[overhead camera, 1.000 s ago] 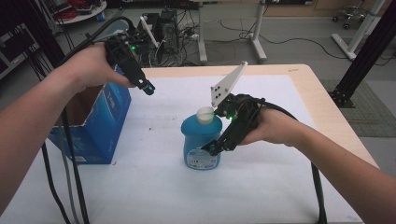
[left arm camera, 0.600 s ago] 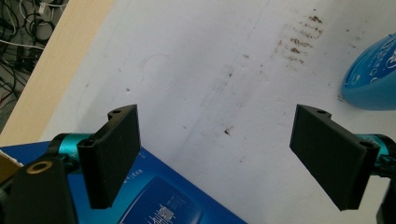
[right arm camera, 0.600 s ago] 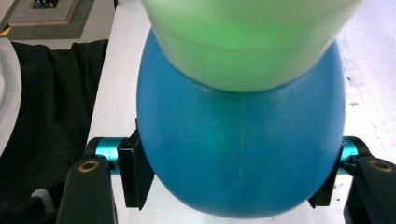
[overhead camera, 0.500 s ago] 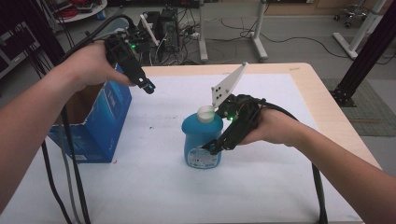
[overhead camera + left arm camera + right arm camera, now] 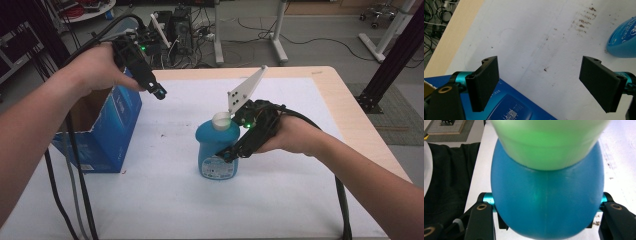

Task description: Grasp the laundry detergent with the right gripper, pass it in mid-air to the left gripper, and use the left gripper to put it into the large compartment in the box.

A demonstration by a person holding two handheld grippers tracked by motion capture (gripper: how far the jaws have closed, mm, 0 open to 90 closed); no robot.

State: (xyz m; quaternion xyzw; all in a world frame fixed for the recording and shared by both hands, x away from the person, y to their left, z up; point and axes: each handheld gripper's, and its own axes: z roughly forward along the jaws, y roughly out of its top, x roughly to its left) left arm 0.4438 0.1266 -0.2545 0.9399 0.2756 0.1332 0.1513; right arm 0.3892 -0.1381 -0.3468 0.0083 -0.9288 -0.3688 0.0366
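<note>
A blue bottle (image 5: 215, 145) with a pale cap (image 5: 221, 119) stands upright in the middle of the white table cover. My right gripper (image 5: 227, 154) comes in from the right at the bottle's lower body. Its jaws have just been closing, and in the right gripper view they press on both sides of the bottle (image 5: 546, 202) under the greenish cap (image 5: 549, 142). My left gripper (image 5: 159, 93) hangs open in the air over the near corner of a blue cardboard box (image 5: 107, 125), with nothing between its jaws (image 5: 544, 85). The bottle's side (image 5: 624, 40) shows at the right edge of the left gripper view.
The open-topped blue box (image 5: 509, 107) stands at the table's left side. The wooden table edge (image 5: 345, 100) borders the white sheet on the right. Cables hang down at the left. Table legs and wiring lie on the floor beyond the far edge.
The right gripper's jaws have drawn in against the blue bottle. Both hands and the bottle have stayed where they were.
</note>
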